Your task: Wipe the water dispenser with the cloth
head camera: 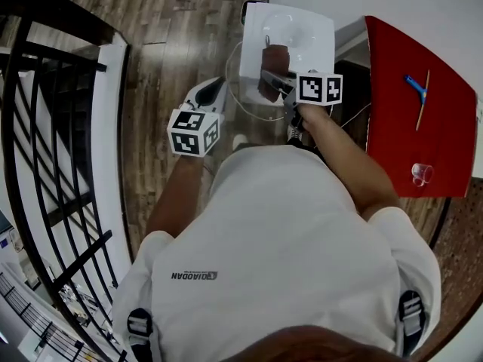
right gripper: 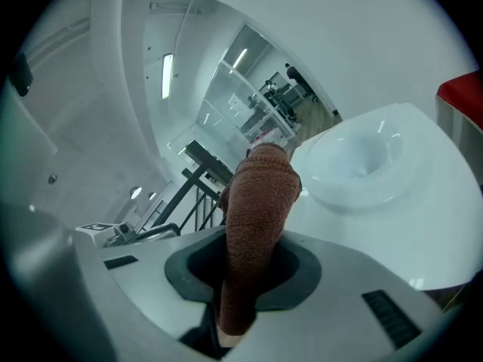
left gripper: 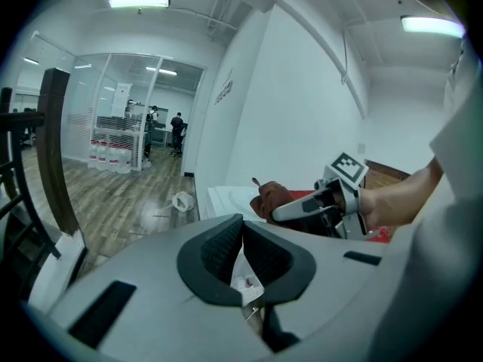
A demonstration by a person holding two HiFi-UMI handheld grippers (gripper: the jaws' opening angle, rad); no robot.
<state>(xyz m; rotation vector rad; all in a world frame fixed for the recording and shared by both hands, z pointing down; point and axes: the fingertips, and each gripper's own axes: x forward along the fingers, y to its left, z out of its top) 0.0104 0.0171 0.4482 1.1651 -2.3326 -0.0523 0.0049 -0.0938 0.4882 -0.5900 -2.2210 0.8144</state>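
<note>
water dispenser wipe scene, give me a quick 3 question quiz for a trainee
1. True or false: the left tongs grip the cloth.
2. In the head view, the cloth in the right tongs is over which thing? A) the white top of the water dispenser B) the wooden floor C) the black railing
3. Fill in: the clear cup stands on the ___ tabletop.

Key: 1 false, the left tongs are shut on nothing; 2 A; 3 red.
</note>
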